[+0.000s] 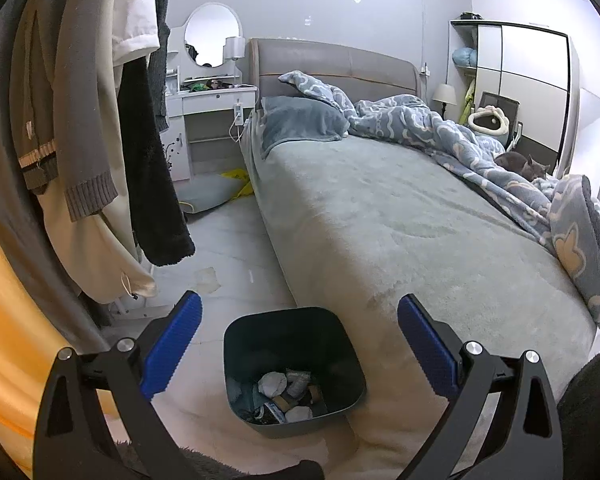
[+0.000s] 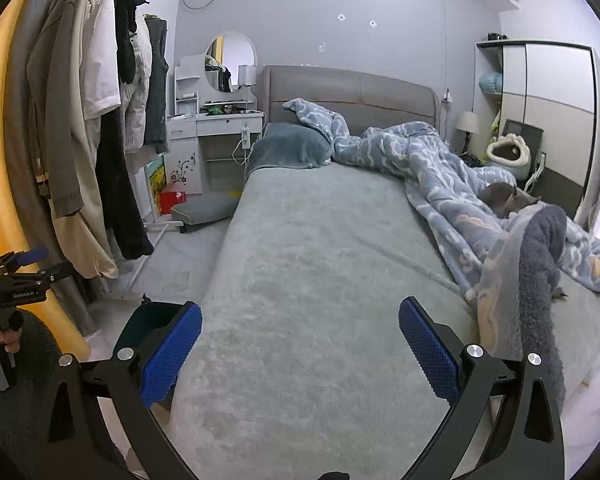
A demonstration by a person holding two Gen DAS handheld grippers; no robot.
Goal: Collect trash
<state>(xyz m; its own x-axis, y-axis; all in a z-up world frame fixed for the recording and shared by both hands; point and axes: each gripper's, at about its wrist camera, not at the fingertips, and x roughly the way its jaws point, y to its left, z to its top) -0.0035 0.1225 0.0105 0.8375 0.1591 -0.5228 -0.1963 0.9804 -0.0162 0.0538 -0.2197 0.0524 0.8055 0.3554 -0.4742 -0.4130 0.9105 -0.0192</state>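
Observation:
A dark trash bin (image 1: 340,360) stands on the floor against the foot corner of the bed. It holds crumpled paper (image 1: 273,383) and other scraps. My left gripper (image 1: 298,340) is open and empty, hovering above the bin. My right gripper (image 2: 300,340) is open and empty above the grey bed cover (image 2: 308,264). In the right wrist view the bin's rim (image 2: 150,316) shows behind the left blue pad, and the left gripper (image 2: 28,260) is at the far left in a hand.
Clothes (image 1: 100,120) hang on a rack at the left. A bed (image 1: 400,220) with a blue blanket (image 1: 440,128) and a grey cat (image 1: 524,165) fills the right. A white vanity (image 1: 208,100) stands at the back. A floor cushion (image 1: 208,194) and yellow bag (image 1: 238,178) lie beside it.

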